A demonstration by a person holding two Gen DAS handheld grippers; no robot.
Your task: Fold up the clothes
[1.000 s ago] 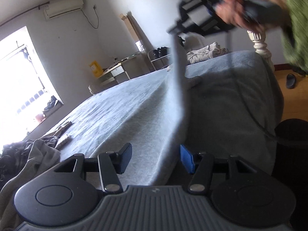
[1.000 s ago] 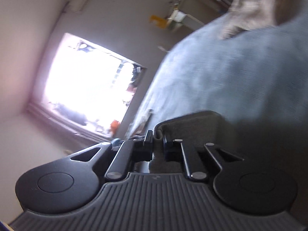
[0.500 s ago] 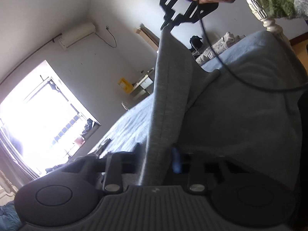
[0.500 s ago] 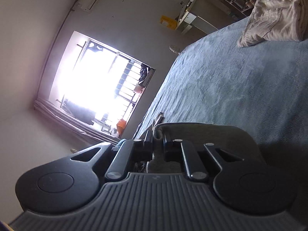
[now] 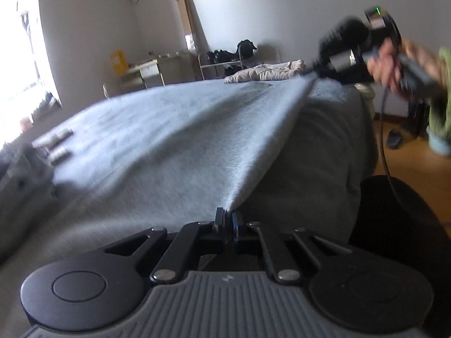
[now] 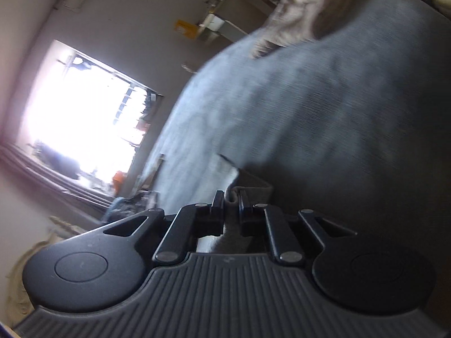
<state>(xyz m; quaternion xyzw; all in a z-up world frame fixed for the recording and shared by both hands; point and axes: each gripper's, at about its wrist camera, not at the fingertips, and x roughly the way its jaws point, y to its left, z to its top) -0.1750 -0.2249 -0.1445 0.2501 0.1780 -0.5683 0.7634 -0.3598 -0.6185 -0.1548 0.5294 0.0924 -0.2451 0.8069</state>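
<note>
A grey garment [image 5: 197, 140] is stretched taut over the bed between my two grippers. In the left wrist view my left gripper [image 5: 228, 219] has its jaws closing tight on the garment's near corner, and the pads press on the cloth. The garment's far corner runs up to my right gripper [image 5: 313, 71], which a hand [image 5: 386, 64] holds at the upper right. In the right wrist view the right gripper [image 6: 231, 197] is shut on a fold of the same grey garment [image 6: 234, 233]. The picture is blurred.
The bed [image 5: 332, 140] has a blue-grey cover. A beige pile of clothes [image 5: 267, 73] lies at its far end, small items [image 5: 56, 143] at its left edge. A desk [image 5: 141, 73] stands by the far wall. Wooden floor [image 5: 408, 169] and a slipper [image 5: 394, 142] lie to the right.
The left gripper's jaws have closed on the garment's lower edge. The right gripper has come down, so the garment that hung upright now lies stretched low across the bed.
</note>
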